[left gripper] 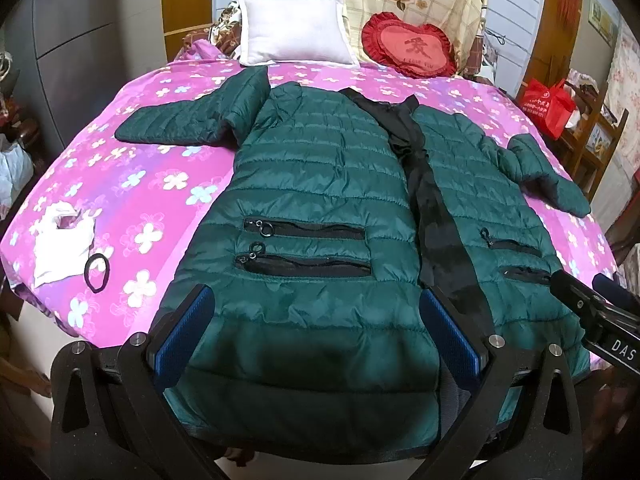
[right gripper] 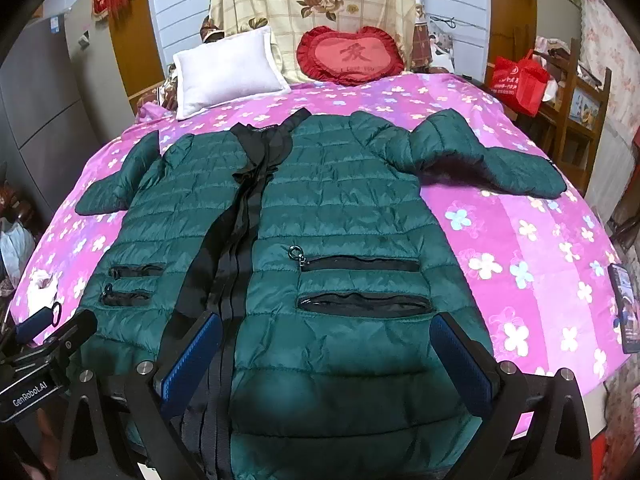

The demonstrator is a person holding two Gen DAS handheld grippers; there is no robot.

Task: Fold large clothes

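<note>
- Both claws, left gripper [left gripper: 316,328] and right gripper [right gripper: 326,354], spread wide, grasping nothing, over near hem.
- Green jacket [left gripper: 320,184] flat on bed [left gripper: 132,184], sleeves out; no fold made yet.

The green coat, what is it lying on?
The green coat lies spread flat on a pink flowered bedsheet. The sheet shows all around it, but the part right under the coat is covered, so anything there stays hidden.

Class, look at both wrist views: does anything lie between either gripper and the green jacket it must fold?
Nothing visible does. The left gripper and right gripper hover open directly over the green jacket hem. The hair tie lies off to the side.
</note>
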